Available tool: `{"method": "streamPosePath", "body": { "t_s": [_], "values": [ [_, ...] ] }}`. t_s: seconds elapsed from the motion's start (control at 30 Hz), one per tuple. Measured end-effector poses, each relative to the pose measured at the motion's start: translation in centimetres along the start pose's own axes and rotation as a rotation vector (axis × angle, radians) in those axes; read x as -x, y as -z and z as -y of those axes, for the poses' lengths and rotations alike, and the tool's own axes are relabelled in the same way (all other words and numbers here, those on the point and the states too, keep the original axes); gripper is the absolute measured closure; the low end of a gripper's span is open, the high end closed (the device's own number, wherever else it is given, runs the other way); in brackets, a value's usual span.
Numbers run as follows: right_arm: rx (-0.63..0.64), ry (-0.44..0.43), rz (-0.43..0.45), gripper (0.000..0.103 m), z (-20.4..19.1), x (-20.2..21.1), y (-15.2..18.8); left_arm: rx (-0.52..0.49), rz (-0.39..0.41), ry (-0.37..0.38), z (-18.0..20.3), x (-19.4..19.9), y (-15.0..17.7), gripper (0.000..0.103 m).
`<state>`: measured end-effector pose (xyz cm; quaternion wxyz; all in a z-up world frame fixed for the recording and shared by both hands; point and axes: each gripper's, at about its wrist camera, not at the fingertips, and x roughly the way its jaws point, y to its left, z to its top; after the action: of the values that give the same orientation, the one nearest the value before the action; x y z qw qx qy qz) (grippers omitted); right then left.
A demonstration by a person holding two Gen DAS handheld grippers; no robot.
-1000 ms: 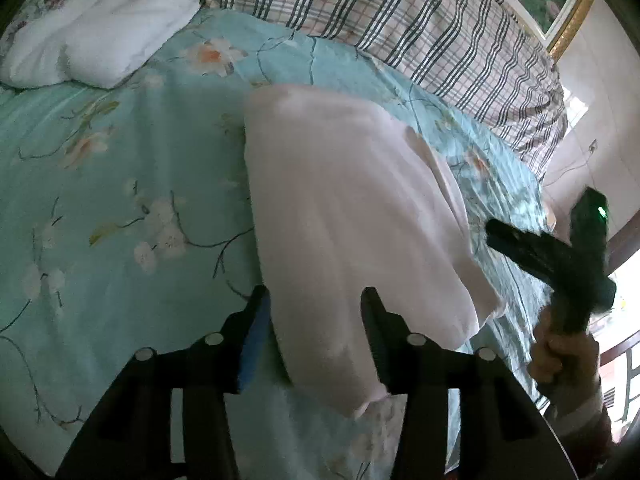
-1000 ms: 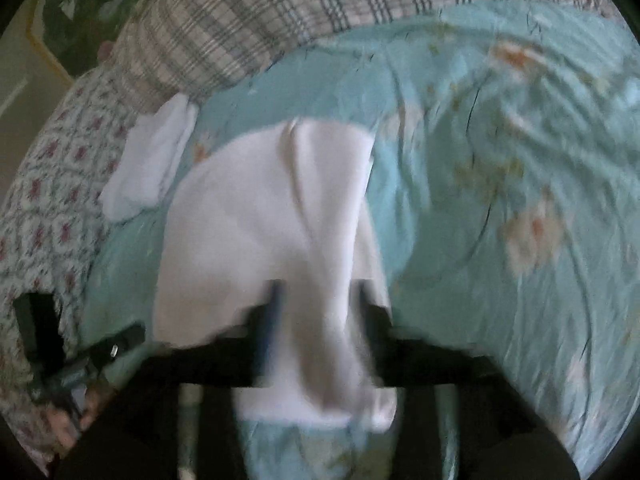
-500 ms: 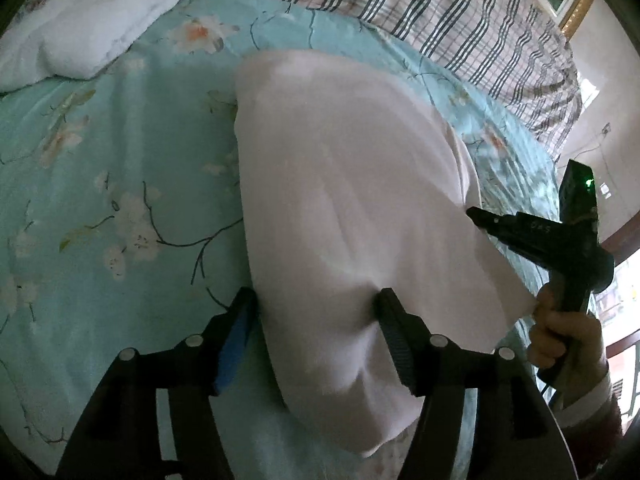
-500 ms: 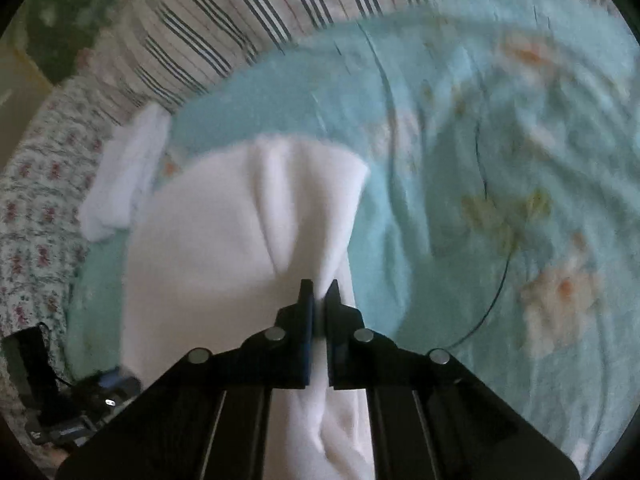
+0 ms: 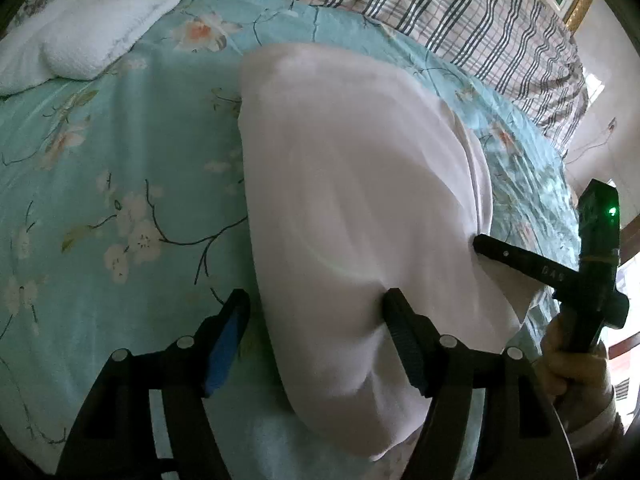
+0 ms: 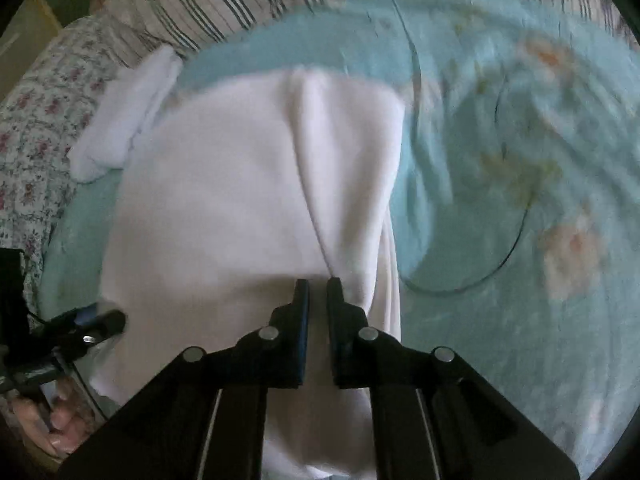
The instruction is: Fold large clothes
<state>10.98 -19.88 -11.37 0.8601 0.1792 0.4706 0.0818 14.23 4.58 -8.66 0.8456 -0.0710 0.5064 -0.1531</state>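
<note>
A white garment [image 5: 352, 184] lies folded lengthwise on the teal floral bed sheet [image 5: 120, 160]. My left gripper [image 5: 316, 308] straddles its near left edge. The jaws are opening, the cloth lies between them, and the blue pad stands just clear of the edge. My right gripper [image 6: 318, 292] is shut on a raised fold at the near right side of the garment [image 6: 240, 200]. In the left wrist view the right gripper [image 5: 480, 244] pinches that fold, held by a hand [image 5: 572, 356]. The left gripper [image 6: 108, 320] shows at the lower left of the right wrist view.
A folded white towel [image 5: 92, 24] lies at the far left of the bed, also seen as the towel [image 6: 128, 112] in the right wrist view. A plaid quilt [image 5: 440, 12] is bunched along the far side. A flowered pillow [image 6: 36, 120] lies beside it.
My right gripper has closed on the garment's fold and sunk toward the bed. My left gripper's jaws have spread wider and moved forward over the garment's near edge.
</note>
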Motion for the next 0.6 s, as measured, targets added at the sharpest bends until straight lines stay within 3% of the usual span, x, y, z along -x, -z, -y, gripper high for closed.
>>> {"method": "streamPosePath", "body": {
  "t_s": [0.6],
  "values": [
    [0.000, 0.019, 0.008, 0.097, -0.5, 1.9, 1.9, -0.118, 0.046, -0.165, 1.8, 1.6, 1.4, 0.033]
  ]
}}
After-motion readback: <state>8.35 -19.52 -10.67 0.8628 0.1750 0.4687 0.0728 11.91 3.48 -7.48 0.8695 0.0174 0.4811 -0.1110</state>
